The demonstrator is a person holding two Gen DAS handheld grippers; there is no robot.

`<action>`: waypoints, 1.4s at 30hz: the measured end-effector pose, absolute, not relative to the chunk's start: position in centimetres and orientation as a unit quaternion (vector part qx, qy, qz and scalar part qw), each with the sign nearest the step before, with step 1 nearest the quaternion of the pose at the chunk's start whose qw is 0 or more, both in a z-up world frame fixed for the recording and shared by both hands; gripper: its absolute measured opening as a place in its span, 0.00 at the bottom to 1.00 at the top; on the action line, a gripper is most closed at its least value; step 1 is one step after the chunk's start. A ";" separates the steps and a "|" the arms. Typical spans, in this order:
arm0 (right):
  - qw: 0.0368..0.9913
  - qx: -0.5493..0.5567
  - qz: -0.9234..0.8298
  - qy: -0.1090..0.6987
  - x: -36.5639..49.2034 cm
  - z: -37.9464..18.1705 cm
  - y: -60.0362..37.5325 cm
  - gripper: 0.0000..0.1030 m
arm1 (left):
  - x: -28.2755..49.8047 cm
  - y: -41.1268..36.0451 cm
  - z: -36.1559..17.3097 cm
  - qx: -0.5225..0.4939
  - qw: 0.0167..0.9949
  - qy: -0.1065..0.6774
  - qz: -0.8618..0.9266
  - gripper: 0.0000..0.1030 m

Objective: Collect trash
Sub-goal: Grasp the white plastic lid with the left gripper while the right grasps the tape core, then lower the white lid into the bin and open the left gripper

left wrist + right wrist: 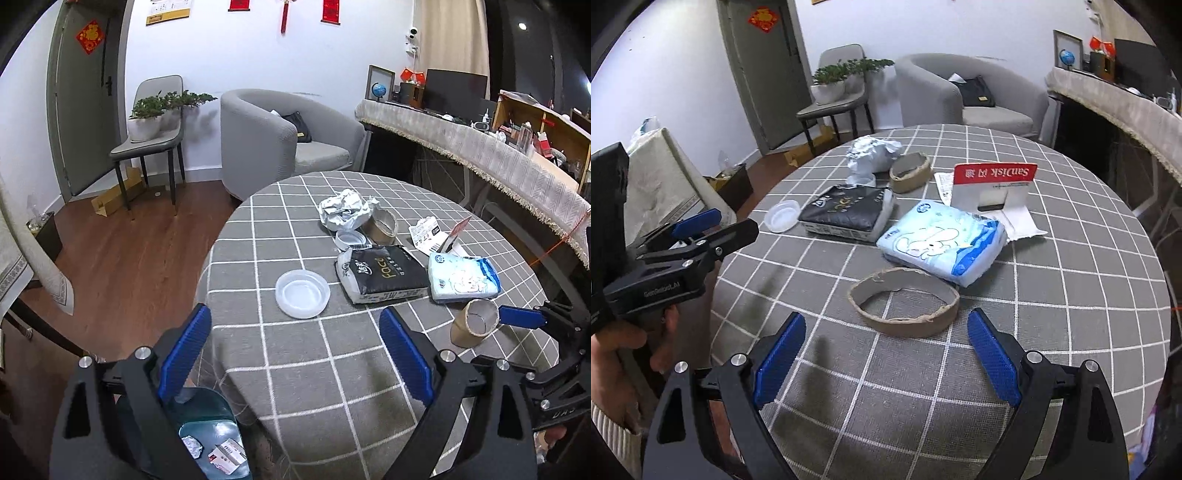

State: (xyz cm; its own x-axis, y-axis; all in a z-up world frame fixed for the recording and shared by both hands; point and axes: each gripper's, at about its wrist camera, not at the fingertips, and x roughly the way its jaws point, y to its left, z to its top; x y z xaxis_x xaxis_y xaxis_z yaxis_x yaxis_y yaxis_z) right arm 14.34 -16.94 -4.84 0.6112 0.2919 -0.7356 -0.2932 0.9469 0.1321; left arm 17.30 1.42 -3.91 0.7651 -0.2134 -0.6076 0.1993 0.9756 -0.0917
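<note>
A round table (1015, 332) fills the middle of both views, draped in coarse grey cloth crossed by thin white grid lines. In the right wrist view the right gripper (886, 354) sits at the bottom of the frame, its ribbed blue pads standing wide apart with nothing between them. Just above the pads lies a cardboard ring (905, 308) — a squat, flattened oval of brown card with a ragged torn rim, resting on the cloth.

Above the ring, touching its far side or nearly so, lies a soft pale-blue tissue pack (942, 243) of glossy plastic. To its left lies a black tissue pack (846, 216), matte and pillow-shaped, and left of that a shallow clear plastic lid (782, 215), round and translucent. Toward the upper centre are a crumpled wad of silvery foil (871, 155) and a second cardboard ring (910, 173), thicker-walled. A red-and-white card package (993, 188) stands upright at centre right.

In the left wrist view the left gripper (295, 350) spans the bottom of the frame over the table's near edge — pads apart, empty. At lower left, below the table edge, a dark green bin (207, 413) holds scraps of foil and printed card.
</note>
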 end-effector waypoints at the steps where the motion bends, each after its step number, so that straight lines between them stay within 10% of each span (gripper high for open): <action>1: 0.896 0.005 0.165 0.411 14.5 -5.0 -16.9 0.87 | 17.4 1.3 -4.0 -0.010 0.940 0.324 -0.112 0.91; 14: 0.908 -0.007 0.125 0.399 15.5 -5.2 -16.3 0.63 | 18.6 0.3 -4.9 0.004 0.938 0.330 -0.108 0.78; 33: 0.884 0.042 0.228 0.406 16.8 -3.7 -15.7 0.61 | 21.8 0.4 -5.9 0.005 0.929 0.354 -0.113 0.41; 42: 0.887 0.052 0.246 0.388 16.1 -2.4 -14.8 0.61 | 21.0 1.5 -5.3 -0.017 0.929 0.349 -0.117 0.41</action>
State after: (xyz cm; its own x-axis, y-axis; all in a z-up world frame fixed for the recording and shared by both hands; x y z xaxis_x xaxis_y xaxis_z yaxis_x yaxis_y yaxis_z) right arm 16.09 -14.80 -2.37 0.5776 0.4768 -0.6625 -0.3966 0.8733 0.2828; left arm 21.01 1.46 -5.27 0.7283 -0.2294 -0.6457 0.2057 0.9720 -0.1132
